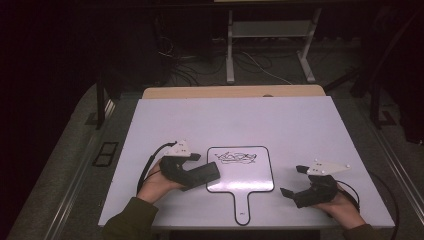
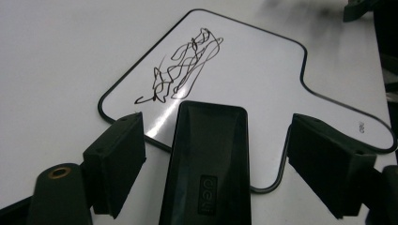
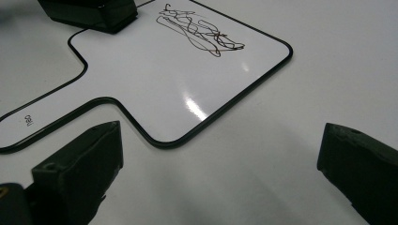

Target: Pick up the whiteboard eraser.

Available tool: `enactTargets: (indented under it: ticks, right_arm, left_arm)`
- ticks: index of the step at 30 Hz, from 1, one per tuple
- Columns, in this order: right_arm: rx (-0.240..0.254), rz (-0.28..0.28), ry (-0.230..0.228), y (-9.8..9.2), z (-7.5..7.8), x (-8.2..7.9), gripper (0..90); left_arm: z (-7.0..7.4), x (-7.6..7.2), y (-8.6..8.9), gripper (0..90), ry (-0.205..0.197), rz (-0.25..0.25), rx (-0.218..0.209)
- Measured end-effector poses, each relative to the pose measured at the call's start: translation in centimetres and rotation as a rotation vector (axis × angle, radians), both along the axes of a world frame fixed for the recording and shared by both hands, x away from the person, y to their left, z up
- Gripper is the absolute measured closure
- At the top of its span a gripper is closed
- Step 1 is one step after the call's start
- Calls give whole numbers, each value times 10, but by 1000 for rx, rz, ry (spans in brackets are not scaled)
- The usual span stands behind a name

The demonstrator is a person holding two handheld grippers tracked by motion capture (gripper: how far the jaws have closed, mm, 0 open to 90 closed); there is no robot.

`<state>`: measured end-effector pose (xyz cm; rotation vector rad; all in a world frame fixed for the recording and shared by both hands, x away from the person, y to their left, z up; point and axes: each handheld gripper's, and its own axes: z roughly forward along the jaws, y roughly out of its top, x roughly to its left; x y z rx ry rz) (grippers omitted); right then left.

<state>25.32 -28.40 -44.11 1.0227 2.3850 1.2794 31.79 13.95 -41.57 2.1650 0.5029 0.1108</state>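
Nearest me, my left claw (image 2: 213, 154) stands wide, and between its jaws lies one black eraser (image 2: 206, 164), long and flat, its front end lying over the left edge of the paddle-shaped whiteboard (image 2: 263, 70). The jaws stand clear of the eraser on both sides, so I am not gripping it; it rests on the desk (image 1: 300, 125) and board under its own weight. I judge it sits there because the scribble (image 2: 183, 70) lies just beyond its nose (a short push forward would carry it across the ink).

My right claw (image 1: 292, 181) is at the near right of the desk, jaws wide apart with nothing between them but bare desk. It sits just off the board's right side, well placed, I would guess, to steady the board should the eraser drag it.

The whiteboard lies flat in the middle of the desk between my two hands, handle (image 1: 243, 207) pointing back toward me, which leaves the writing face open to both claws.

Counting: one whiteboard, one scribble near its far edge, one eraser, two claws.

Beyond the far edge of the desk a strip of tan board (image 1: 232, 92) shows, then white stand legs (image 1: 230, 50) and loose cables on the dim floor.
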Motion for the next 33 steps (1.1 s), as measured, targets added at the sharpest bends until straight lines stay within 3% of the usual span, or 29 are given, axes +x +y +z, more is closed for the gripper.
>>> enactTargets:
  ticks: [23,33]
  right_arm:
    - [5,1,2,0,0,0,0]
    - [4,3,6,1,-1,0,0]
  left_arm:
    - [-12,-1,-1,235,8,-20,119]
    - [-17,-1,-3,304,11,-47,182]
